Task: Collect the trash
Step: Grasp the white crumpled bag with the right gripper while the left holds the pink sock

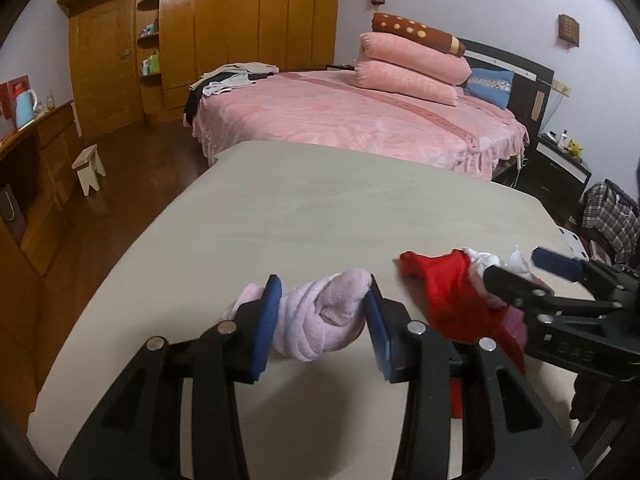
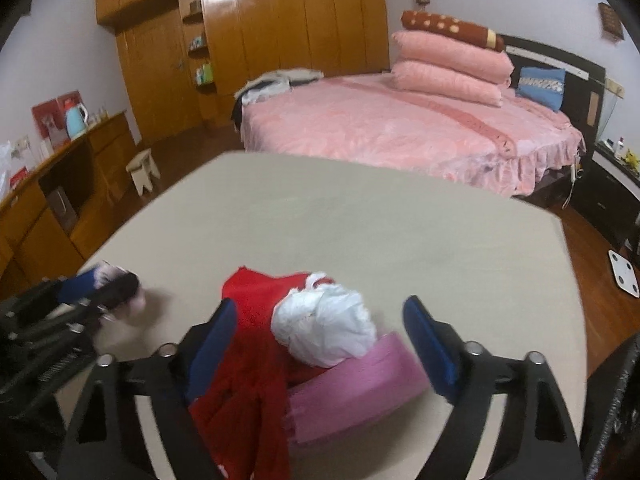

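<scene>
1. Straddling a pale pink knotted cloth (image 1: 320,316) on the table (image 1: 320,208), the left gripper (image 1: 324,320) has both pads touching or nearly touching it; whether it grips, I cannot tell.
2. Right gripper (image 2: 320,344) stands wide open around a white wad (image 2: 326,326), holding nothing.
3. Risk: closing may snag the red cloth (image 2: 244,364) or the purple pad (image 2: 360,388), dragging the whole pile.
4. Risk: the soft knot may slip free when lifted.

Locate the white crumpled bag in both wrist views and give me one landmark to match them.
Left wrist: the white crumpled bag sits at right, mostly hidden behind the red cloth and the right gripper.
Right wrist: lower centre, the bag lies between the open fingers, on the red cloth.
Shared landmark: the pink bed behind the table.
</scene>
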`<action>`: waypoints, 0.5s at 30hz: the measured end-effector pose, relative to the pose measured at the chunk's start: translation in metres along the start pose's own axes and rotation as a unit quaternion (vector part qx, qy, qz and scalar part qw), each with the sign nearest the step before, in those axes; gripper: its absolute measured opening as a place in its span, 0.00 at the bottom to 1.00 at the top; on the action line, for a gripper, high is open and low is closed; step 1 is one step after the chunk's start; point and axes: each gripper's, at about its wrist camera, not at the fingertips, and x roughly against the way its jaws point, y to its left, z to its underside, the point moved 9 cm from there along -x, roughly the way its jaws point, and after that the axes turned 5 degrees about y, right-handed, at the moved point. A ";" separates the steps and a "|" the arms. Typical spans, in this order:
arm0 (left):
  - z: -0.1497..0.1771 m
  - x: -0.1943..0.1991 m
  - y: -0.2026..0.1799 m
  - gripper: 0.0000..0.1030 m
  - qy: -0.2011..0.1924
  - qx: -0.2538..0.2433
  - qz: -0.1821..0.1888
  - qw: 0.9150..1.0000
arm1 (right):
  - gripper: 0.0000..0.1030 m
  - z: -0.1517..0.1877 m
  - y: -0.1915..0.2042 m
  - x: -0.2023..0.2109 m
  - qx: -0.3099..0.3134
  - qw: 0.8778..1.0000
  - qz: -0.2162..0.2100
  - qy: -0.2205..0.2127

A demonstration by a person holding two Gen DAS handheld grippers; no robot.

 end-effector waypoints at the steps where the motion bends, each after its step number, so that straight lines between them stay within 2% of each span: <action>1: 0.000 0.000 0.002 0.39 0.001 0.001 0.000 1.000 | 0.69 0.002 0.001 -0.003 0.003 1.000 0.002 0.006; 3: 0.000 0.000 0.006 0.39 0.002 0.004 0.000 1.000 | 0.53 0.009 0.003 -0.010 0.010 1.000 0.003 0.023; 8: 0.000 0.001 0.006 0.39 0.001 0.002 0.005 1.000 | 0.36 0.010 0.001 -0.002 0.014 1.000 -0.013 0.019; 15: -0.004 0.019 -0.015 0.39 -0.016 -0.010 0.015 1.000 | 0.35 -0.004 -0.007 0.047 0.002 0.999 -0.026 -0.027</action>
